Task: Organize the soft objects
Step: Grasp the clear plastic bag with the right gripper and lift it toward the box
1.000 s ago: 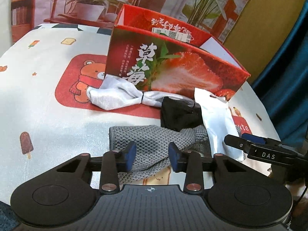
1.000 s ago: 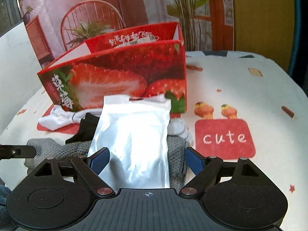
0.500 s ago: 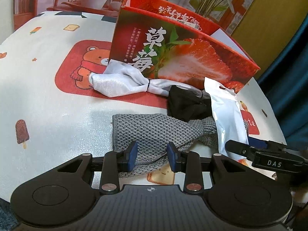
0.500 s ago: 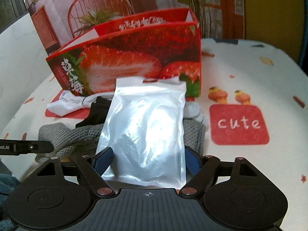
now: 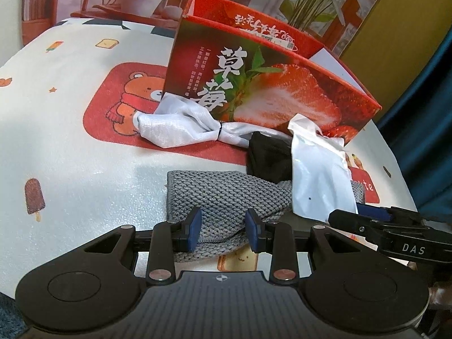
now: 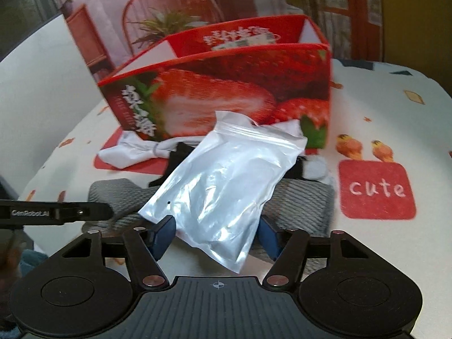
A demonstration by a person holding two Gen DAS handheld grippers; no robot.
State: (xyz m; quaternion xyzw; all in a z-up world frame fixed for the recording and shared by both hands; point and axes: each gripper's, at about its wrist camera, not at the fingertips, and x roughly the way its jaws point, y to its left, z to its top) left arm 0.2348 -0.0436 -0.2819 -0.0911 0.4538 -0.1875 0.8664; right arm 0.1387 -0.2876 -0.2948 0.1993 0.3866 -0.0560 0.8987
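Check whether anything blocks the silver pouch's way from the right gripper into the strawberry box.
Nothing visible blocks it. The silver pouch sits tilted between the right gripper pads, whose jaws have just been closing. The strawberry box stands open-topped behind it; only its front wall must be cleared.

On the worktop (image 5: 70, 152) the strawberry box (image 5: 271, 90) stands at the back. A tied cloth (image 5: 180, 130) lies against its front wall. The dark cloth (image 5: 268, 155) lies before the box, just right of the tied cloth. Nearer to me lies the knitted cloth (image 5: 220, 195). The foil pouch (image 6: 226, 180) leans over the knitted cloth and the dark cloth.
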